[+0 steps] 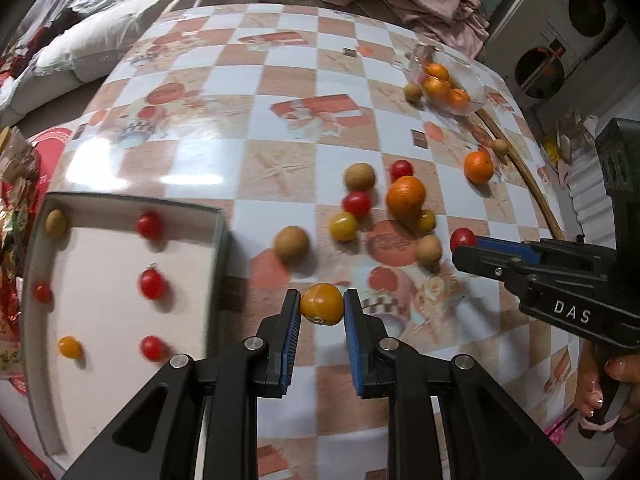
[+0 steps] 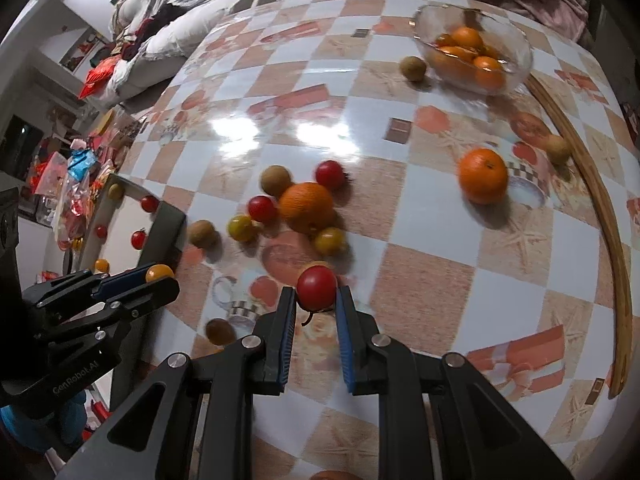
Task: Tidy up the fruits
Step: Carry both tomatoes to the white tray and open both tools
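Left gripper (image 1: 322,307) around yellow tomato (image 1: 322,304); right gripper (image 2: 316,295) around red tomato (image 2: 316,287)

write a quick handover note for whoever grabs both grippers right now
Left gripper: shut on a yellow-orange cherry tomato, beside the white cardboard box.
Right gripper: shut on a red cherry tomato above the checkered tablecloth.
Done: several cherry tomatoes and one brown longan in the box; oranges in the clear glass bowl.
Left: two loose oranges, longans and cherry tomatoes on the table.
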A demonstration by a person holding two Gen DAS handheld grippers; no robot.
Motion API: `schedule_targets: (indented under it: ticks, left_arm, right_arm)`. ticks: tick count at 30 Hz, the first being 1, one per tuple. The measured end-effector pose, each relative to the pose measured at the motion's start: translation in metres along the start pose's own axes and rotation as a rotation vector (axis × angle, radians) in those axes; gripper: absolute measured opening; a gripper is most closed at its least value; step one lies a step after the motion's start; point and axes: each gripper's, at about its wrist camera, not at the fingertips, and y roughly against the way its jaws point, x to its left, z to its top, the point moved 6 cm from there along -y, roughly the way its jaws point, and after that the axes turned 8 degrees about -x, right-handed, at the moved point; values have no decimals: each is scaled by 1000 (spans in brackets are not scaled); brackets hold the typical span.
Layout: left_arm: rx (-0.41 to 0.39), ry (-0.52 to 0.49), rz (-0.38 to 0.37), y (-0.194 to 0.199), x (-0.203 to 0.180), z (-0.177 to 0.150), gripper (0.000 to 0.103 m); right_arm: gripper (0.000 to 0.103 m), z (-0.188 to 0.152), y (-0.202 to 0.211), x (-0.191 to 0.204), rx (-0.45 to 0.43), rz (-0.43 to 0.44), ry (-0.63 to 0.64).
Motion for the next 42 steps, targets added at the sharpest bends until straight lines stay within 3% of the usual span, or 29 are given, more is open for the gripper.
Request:
schedule_targets:
  ticks: [26, 34, 42]
  left_arm:
    - [-37, 258, 197, 66, 169, -70, 23]
    - [-19, 313, 229, 64, 200, -88, 23]
    - [-1, 331, 254, 56, 216, -97, 23]
  right_arm:
    - [22, 5, -40, 182, 76, 152, 271]
    - [22, -4, -59, 226, 122, 181, 343]
    - [22, -5, -74, 244, 151, 182, 367]
